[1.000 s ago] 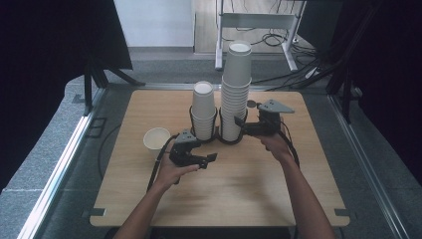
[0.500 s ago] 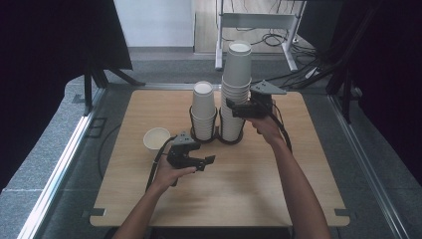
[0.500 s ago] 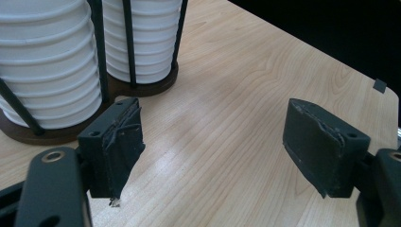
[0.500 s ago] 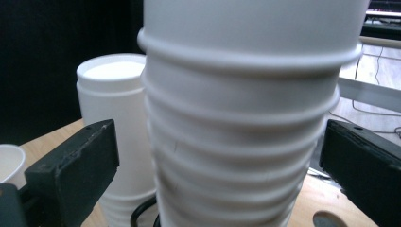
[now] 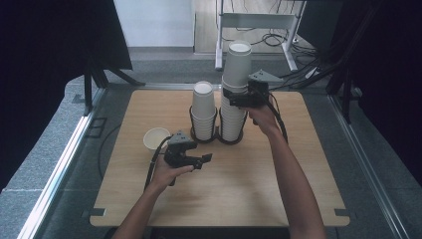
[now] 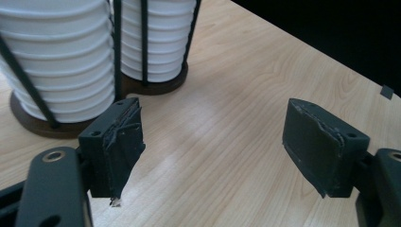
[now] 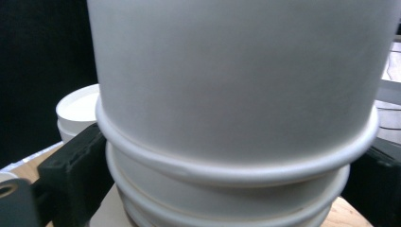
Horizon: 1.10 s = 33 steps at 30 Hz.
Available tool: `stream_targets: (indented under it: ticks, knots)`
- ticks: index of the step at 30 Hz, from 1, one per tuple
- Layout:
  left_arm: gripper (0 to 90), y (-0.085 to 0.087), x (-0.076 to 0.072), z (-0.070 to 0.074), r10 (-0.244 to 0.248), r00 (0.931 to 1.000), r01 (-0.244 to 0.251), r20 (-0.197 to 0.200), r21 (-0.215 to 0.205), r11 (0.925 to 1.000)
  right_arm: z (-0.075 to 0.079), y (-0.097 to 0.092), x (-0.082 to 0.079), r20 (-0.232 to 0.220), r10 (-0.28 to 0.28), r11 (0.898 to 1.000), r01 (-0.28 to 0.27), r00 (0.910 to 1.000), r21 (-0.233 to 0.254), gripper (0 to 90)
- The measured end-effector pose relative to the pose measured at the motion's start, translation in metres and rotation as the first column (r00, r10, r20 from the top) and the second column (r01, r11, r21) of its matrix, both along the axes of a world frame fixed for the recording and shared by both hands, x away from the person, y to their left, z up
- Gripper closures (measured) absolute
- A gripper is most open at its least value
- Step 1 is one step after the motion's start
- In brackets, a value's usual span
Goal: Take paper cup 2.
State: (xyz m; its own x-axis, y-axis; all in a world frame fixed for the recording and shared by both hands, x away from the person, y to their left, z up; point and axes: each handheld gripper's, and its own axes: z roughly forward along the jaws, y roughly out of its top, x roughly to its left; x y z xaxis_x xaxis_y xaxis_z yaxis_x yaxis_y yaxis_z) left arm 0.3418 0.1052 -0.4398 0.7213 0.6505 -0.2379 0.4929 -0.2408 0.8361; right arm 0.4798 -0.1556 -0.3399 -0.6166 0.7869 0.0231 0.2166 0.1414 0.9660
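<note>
- Gripping the top cup [image 5: 237, 64] of the tall stack [image 5: 233, 115], the right gripper [image 5: 238, 98] has a jaw on each side, just under the cup's rim [image 7: 236, 163], probably to lift it off alone.
- Left of that stack, a shorter stack [image 5: 203, 110] stands in its own wire holder [image 5: 204, 130], touching neither gripper.
- Nearer the person, the left gripper [image 5: 197, 160] hovers low over the table [image 5: 259, 184]; its jaws have just been closing, now narrow with nothing between.
- Just behind it sits a lone cup [image 5: 156, 139], upright.
</note>
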Motion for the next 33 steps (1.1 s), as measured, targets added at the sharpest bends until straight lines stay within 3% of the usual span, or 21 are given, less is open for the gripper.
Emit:
stream_targets:
  ticks: [6,10,15,17,21,27,33]
  knots:
    - [21.3,0.002,0.0,0.003,0.033,0.9991,-0.032,0.028,-0.016,0.9994,0.0,0.0,-0.002,0.0,0.002,1.0,-0.002,1.0,-0.007,3.7]
    - [21.0,0.005,0.003,0.012,0.056,0.9972,-0.054,0.05,-0.046,0.9975,0.0,0.001,-0.004,0.003,0.007,1.0,-0.007,1.0,-0.009,3.8]
    - [19.7,0.01,0.011,0.025,0.112,0.9915,-0.105,0.065,-0.109,0.9885,-0.001,0.001,-0.004,0.006,0.009,1.0,-0.009,0.9999,-0.006,3.9]
    - [19.9,0.012,0.015,0.032,0.142,0.9861,-0.13,0.086,-0.131,0.9829,-0.001,0.001,-0.004,0.008,0.008,1.0,-0.008,0.9999,-0.003,3.9]
    - [18.9,0.011,0.024,0.053,0.155,0.9808,-0.136,0.118,-0.153,0.9788,-0.002,0.0,-0.004,0.01,0.011,1.0,-0.011,0.9999,-0.002,3.9]
    - [15.3,0.002,0.041,0.086,0.145,0.9748,-0.119,0.169,-0.153,0.9809,-0.002,0.0,-0.004,0.015,0.015,1.0,-0.015,0.9998,0.002,3.9]
    - [13.7,-0.012,0.058,0.107,0.135,0.9708,-0.106,0.198,-0.15,0.983,-0.003,0.0,-0.004,0.017,0.018,1.0,-0.018,0.9997,0.004,3.9]
